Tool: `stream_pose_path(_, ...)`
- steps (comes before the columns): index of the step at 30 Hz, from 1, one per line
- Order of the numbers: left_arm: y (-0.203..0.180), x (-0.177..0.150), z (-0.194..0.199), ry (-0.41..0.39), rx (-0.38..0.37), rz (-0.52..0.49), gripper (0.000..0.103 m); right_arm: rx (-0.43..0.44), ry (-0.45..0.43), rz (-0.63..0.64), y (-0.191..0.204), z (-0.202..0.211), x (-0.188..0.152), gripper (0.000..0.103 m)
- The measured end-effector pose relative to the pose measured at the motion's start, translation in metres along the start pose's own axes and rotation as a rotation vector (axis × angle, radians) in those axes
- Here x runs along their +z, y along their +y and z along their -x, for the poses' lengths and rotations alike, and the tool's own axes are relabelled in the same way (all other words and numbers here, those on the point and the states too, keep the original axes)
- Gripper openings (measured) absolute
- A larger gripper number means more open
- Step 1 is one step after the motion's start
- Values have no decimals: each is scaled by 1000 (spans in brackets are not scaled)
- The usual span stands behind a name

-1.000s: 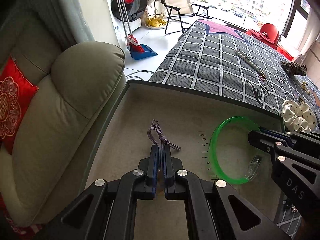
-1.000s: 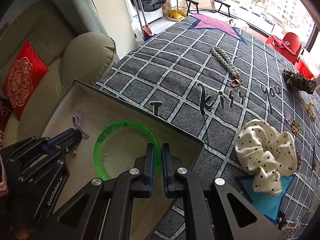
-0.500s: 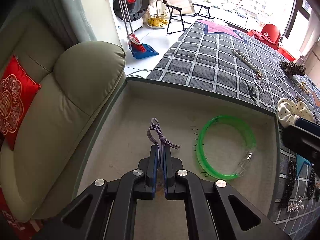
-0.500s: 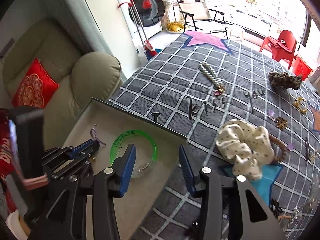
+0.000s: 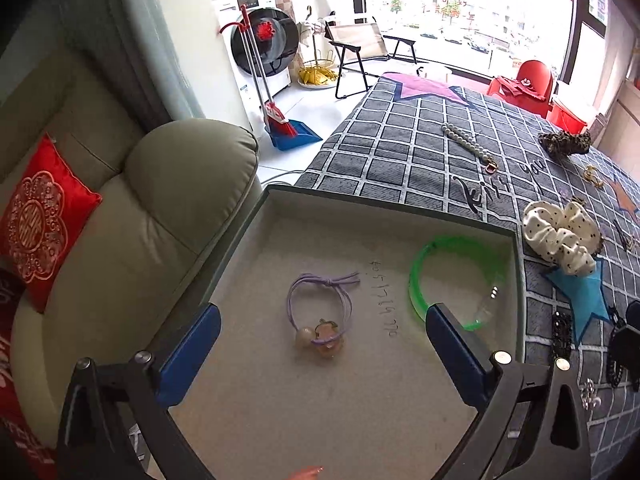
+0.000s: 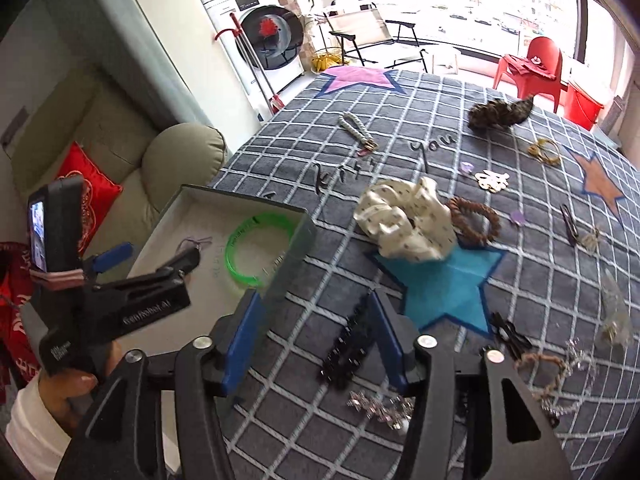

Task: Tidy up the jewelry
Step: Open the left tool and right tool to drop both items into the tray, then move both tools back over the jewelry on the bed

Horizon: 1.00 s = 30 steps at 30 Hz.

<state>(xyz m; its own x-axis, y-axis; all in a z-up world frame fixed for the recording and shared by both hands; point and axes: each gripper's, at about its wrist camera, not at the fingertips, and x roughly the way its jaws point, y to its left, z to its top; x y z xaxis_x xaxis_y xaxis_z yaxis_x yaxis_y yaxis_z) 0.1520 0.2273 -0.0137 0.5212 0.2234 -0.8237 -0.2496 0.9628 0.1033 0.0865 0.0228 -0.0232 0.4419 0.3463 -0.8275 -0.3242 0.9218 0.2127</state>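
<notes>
A shallow grey box (image 5: pixel 360 200) sits at the near-left corner of the checked table; it also shows in the right wrist view (image 6: pixel 304 236). Inside lie a purple hair tie with a charm (image 5: pixel 320 312) and a green bangle (image 5: pixel 456 280). My left gripper (image 5: pixel 320 332) is open and empty above the box, over the hair tie. My right gripper (image 6: pixel 316 336) is open and empty over the table by the box's right wall, with a black beaded hair clip (image 6: pixel 352 340) between its fingers' line of sight.
On the table lie a white dotted scrunchie (image 6: pixel 404 220), a brown braided tie (image 6: pixel 476 220), a pearl strand (image 6: pixel 356 130), a leopard scrunchie (image 6: pixel 500 112), gold pieces (image 6: pixel 544 152) and several small clips. A beige sofa (image 5: pixel 140 220) with a red cushion (image 5: pixel 36 216) stands left.
My left gripper opened, let the purple hair tie drop into the box and pulled back. My right gripper, open since half a second ago, drew back right from the box over the table.
</notes>
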Motion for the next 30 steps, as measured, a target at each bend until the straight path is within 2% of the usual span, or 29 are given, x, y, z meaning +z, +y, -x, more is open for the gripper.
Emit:
stream_pose_path(4,-6,-11,20,-24,1,-13,103,-2,2,-25,-16,12,-20,80)
stream_pose_path(11,-24,-33,55,-57,-46,-27,103,1,1,-72,-43,33,-55,87)
stream_pose_path(18,-59,-58,82,-73,-115,-93,103,-6,-11,-122,-73,55,-84,89)
stream_pose_path(21,-77,-68,92,-75,-150,-120,103,-11,-26,-147,-87,65,-95,102)
stream_pose_path(30,-122,-91,108,-63,-208,-173,103,-27,-57,-223,-131,86,-122,103)
